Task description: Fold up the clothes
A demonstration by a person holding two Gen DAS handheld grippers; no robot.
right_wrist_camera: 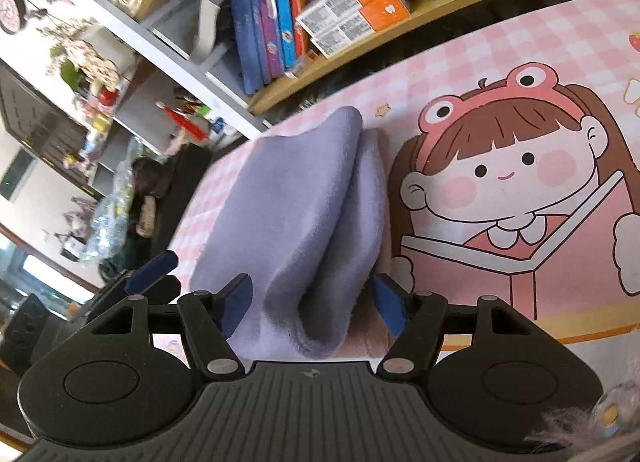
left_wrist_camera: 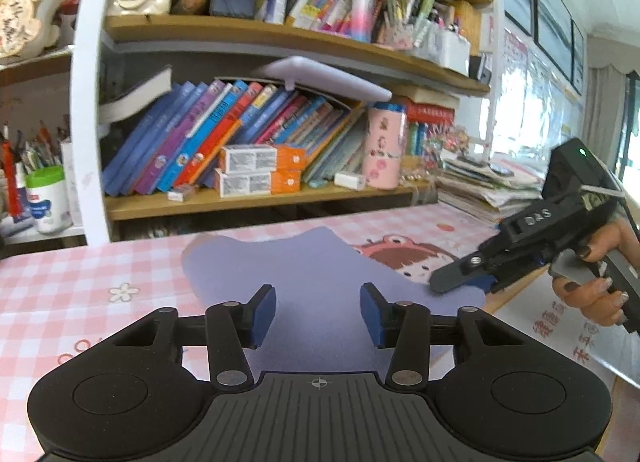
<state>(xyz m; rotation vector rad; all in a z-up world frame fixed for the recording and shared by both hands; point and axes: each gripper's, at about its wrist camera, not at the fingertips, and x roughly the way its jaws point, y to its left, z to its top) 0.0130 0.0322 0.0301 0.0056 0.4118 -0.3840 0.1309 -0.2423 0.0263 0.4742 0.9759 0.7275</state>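
Hovering low in the left wrist view, the left gripper [left_wrist_camera: 318, 312] stood spread and empty over a lilac cloth [left_wrist_camera: 312, 274] lying on the pink checked mat [left_wrist_camera: 80, 274], the right gripper [left_wrist_camera: 460, 276] at its far edge. From the right wrist, that gripper [right_wrist_camera: 312, 308] was spread around a doubled ridge of the cloth [right_wrist_camera: 304, 202]. It looked soft, light and floppy, best pinched at an edge.

Both wrist views look low and close along their fingers, sharing the lilac cloth [left_wrist_camera: 320, 278] on the desk.
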